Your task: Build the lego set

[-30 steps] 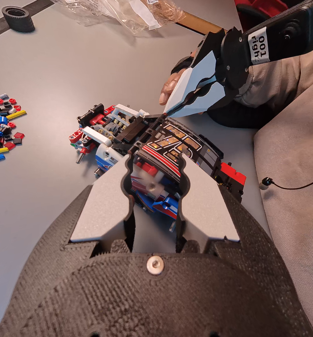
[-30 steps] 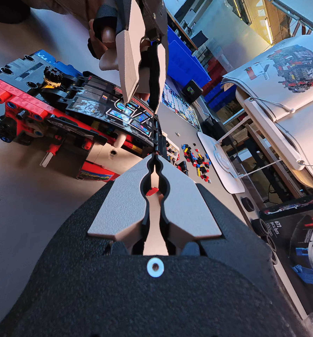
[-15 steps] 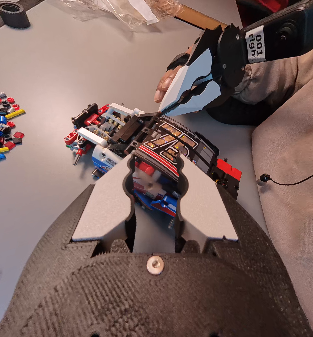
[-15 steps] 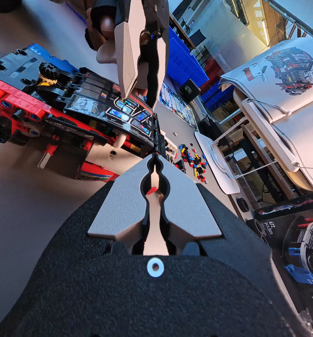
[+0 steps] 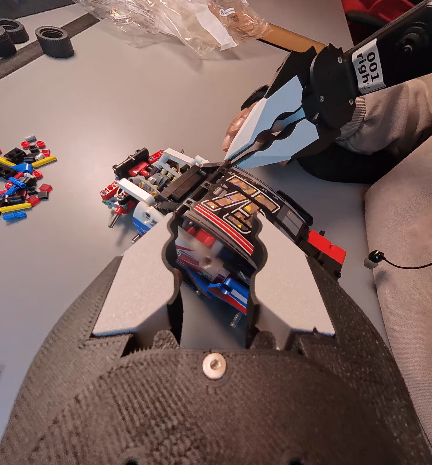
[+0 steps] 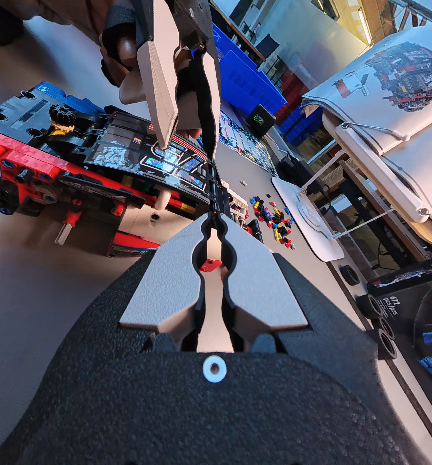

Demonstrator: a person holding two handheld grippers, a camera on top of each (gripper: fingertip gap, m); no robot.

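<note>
The half-built toy car [image 5: 209, 211] lies on its side on the grey table [image 5: 109, 105], right in front of the person. The left gripper [image 5: 213, 226] is spread wide, its two fingers on either side of the car's black patterned roof panel [image 5: 237, 206] (whether they press on it is hard to tell). The right gripper [image 6: 212, 216] is pinched nearly closed on the thin black edge of that panel, its tips touching it. A heap of loose pieces [image 5: 16, 181] sits well apart, with black tyres [image 5: 53, 41] and clear plastic bags [image 5: 179, 22] farther off.
</note>
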